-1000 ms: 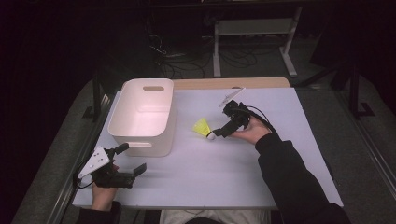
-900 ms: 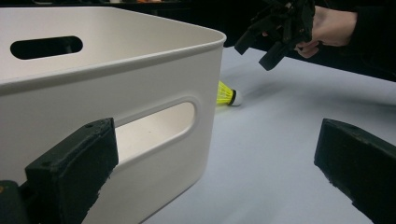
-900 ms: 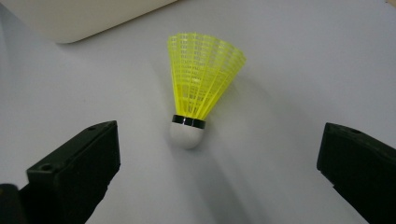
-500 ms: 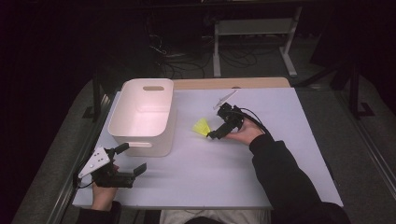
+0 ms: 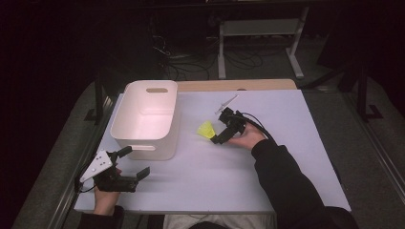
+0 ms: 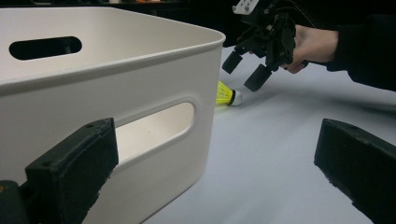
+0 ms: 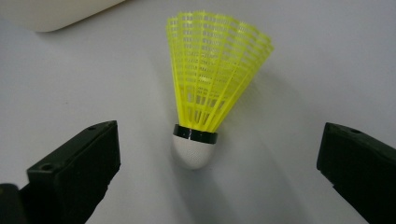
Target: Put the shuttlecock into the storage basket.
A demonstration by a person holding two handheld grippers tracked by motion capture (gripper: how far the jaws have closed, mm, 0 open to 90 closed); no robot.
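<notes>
Left hand-held gripper (image 5: 131,164), at about 7 o'clock on the table (image 5: 286,157): held low near the front edge by the person's left hand (image 5: 106,200), jaws spread wide and empty, pointing toward 2 o'clock at the near wall of the white bin (image 5: 145,117). In the left gripper view the bin's handle slot sits between the black jaws, which touch nothing. This gripper appears idle.

White bin, at about 10 o'clock: upright, open-topped, nothing visible inside.

Yellow shuttlecock (image 5: 207,130), just left of the table's centre and just right of the bin: lying on its side on the table, apart from the bin wall. In the right gripper view its white cork (image 7: 194,149) points toward the camera and its yellow skirt fans away.

Right hand-held gripper (image 5: 218,138), just right of centre: jaws released, standing either side of the cork without touching it. The right hand (image 5: 246,139) rests low, the dark-sleeved forearm entering from 5 o'clock, the gripper aimed toward 9 o'clock and tilted down.

Step in hand, as judged: the reach for the shuttlecock, grasp not yet made. The next move would call for a slight advance so the jaws bracket the cork or skirt base, then a gentle closing, since the mesh skirt looks easily crushed; a lift toward the bin seems the likely aim.
</notes>
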